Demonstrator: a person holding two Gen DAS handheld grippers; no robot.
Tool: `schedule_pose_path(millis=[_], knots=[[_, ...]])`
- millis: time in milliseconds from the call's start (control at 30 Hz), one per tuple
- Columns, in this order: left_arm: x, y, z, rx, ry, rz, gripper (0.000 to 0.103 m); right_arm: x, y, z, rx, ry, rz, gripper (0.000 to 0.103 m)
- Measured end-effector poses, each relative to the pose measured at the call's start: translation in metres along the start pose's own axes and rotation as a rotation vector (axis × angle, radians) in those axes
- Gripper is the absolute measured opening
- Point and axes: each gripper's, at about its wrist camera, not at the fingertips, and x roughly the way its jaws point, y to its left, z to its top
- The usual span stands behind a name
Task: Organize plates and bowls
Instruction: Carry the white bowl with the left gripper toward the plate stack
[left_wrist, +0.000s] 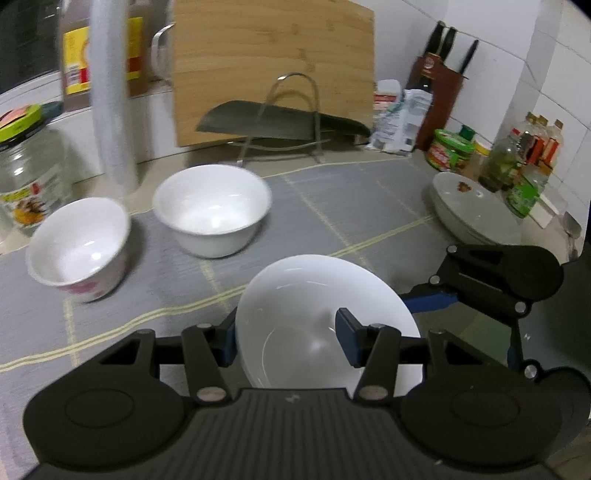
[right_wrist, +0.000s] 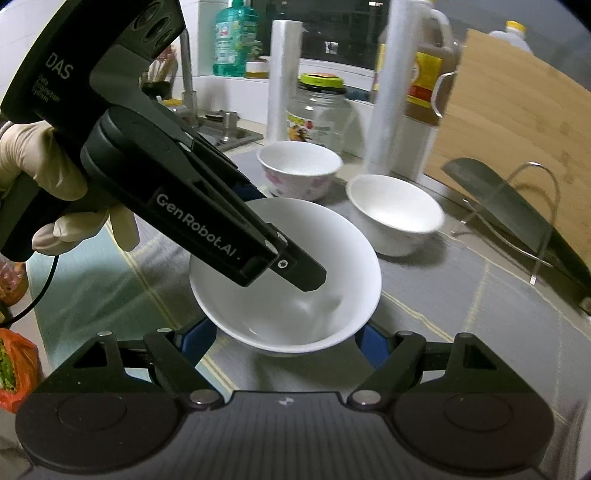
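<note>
Three white bowls (left_wrist: 325, 325), one stack of plates (left_wrist: 476, 210), two hand-held grippers (left_wrist: 288, 339).

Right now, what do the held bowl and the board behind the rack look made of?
Held bowl: glazed white ceramic or porcelain by its look, with glossy highlights on a smooth wall; could be melamine. Board: pale bamboo or wood, matte, with visible grain strips.

A bamboo cutting board (left_wrist: 273, 70) leans against the wall at the back of the tabletop (left_wrist: 147, 295), with a cleaver (left_wrist: 280, 123) resting in a wire rack (left_wrist: 291, 118) before it. A knife block (left_wrist: 441, 81) stands in the corner, sauce bottles (left_wrist: 524, 147) nearby. A glass jar (right_wrist: 319, 110) and an oil jug (left_wrist: 99, 51) stand toward the sink (right_wrist: 229, 134).
</note>
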Motion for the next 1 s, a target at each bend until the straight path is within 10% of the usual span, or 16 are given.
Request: schedule_pose_path(millis=[1000], knots=[[0.061,-0.072,0.019,0.017,0.026,-0.085,0.053,-0.035,-0.057,-0.046,0.043,0.087,-0.061,0.085]])
